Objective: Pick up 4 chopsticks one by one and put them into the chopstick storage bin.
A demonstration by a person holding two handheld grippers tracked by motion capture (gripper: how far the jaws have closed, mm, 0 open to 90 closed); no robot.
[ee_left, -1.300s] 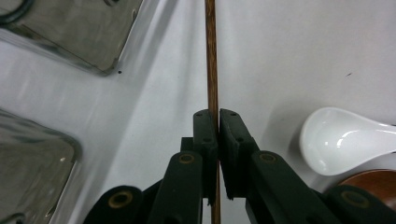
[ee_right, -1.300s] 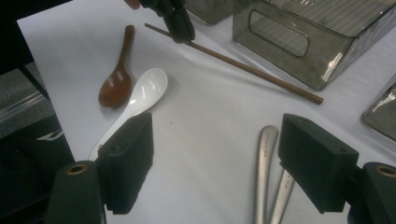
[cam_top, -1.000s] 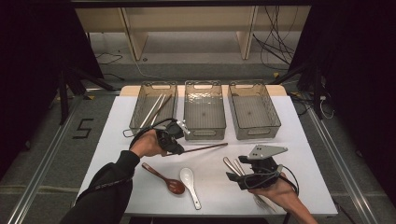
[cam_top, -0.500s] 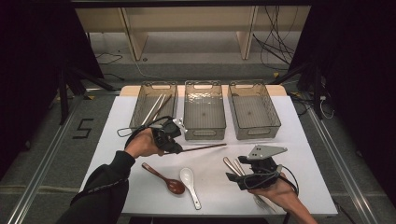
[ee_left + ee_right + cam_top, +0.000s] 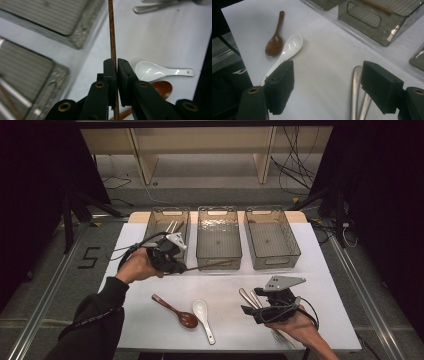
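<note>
Partly hidden between the clamped left gripper (image 5: 115, 66) jaws, a brown chopstick (image 5: 112, 32); right gripper (image 5: 327, 85) gapes; floor reads "5" (image 5: 88, 257)

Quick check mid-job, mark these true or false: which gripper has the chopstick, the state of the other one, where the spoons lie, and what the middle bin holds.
1. The left gripper is shut on the chopstick. True.
2. The right gripper is shut on a metal handle. False: it is open, above the metal handles.
3. The white spoon lies in the middle bin. False: it lies on the table beside the brown spoon.
4. The left bin holds utensils. True.
</note>
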